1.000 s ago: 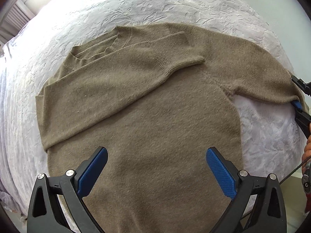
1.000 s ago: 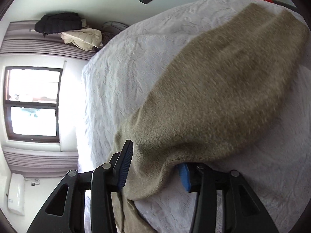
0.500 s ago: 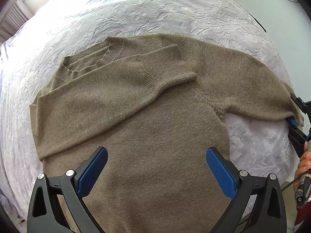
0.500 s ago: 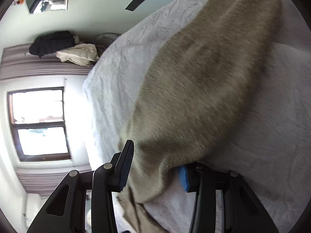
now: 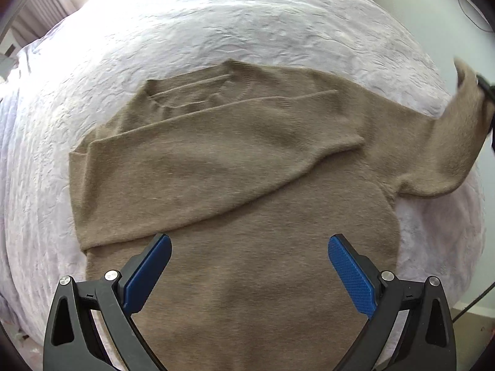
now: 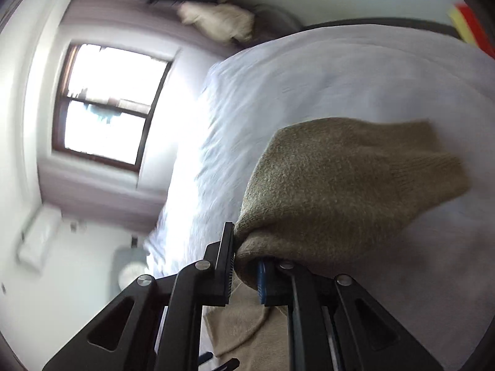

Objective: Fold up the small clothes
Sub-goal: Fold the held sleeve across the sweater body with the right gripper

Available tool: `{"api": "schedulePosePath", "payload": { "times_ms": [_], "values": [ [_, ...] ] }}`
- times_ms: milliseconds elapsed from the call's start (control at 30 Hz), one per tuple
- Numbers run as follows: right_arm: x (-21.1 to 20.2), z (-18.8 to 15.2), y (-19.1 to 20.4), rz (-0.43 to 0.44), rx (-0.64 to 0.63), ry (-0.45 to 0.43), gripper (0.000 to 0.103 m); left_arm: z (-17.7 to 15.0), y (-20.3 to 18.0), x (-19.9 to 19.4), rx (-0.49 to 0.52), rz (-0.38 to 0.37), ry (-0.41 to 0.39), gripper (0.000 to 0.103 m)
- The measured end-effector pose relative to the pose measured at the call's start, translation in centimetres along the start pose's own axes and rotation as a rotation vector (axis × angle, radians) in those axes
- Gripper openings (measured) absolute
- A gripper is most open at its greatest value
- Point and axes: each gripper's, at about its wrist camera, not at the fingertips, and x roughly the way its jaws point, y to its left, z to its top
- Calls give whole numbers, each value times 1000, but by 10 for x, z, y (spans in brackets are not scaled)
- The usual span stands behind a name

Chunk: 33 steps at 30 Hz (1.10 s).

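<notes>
Sweater (image 5: 235,204), brown knit, lies flat on the bed (image 5: 247,24) with its white textured cover. One sleeve (image 5: 198,167) is folded across the chest. We see the left gripper (image 5: 249,266) over the lower body of the sweater, jaws spread wide, holding nothing. The other sleeve (image 5: 458,136) is lifted off the bed at the right edge. We see the right gripper (image 6: 244,266) with jaws clamped on that sleeve's cuff (image 6: 340,185). Right wrist view is blurred; a window (image 6: 108,105) shows behind.
</notes>
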Motion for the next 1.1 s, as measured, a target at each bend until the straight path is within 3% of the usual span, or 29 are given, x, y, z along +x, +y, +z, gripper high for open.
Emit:
{"api": "schedulePosePath", "payload": {
  "times_ms": [133, 267, 367, 500, 600, 700, 833, 933, 1000, 1033, 1067, 1100],
  "values": [
    [70, -30, 71, 0, -264, 167, 14, -5, 38, 4, -64, 30, 2, 102],
    [146, -101, 116, -44, -530, 387, 13, -12, 79, 13, -139, 64, 11, 102],
    [203, -160, 117, -114, -640, 571, 14, -18, 110, 21, -191, 93, 22, 102],
    [251, -217, 94, -264, -670, 748, 17, -24, 141, 26, -248, 93, 25, 102],
    [251, -215, 91, -272, -639, 744, 25, -26, 157, 28, -265, 82, 21, 102],
    [225, -190, 110, -207, -608, 635, 27, -28, 167, 31, -280, 74, 17, 102],
    [230, -131, 123, -257, -535, 464, 55, -33, 177, 32, -303, 55, 21, 102],
    [260, -98, 101, -312, -396, 435, 55, -40, 180, 30, -316, 50, 22, 102],
    [280, -90, 83, -298, -278, 467, 55, -45, 183, 30, -319, 50, 24, 102],
    [292, -88, 72, -258, -194, 498, 49, -48, 185, 29, -319, 53, 26, 102],
    [296, -89, 70, -233, -148, 505, 25, -51, 188, 30, -319, 57, 29, 102],
    [298, -88, 69, -212, -126, 501, 9, -56, 192, 30, -321, 61, 29, 102]
  ]
}}
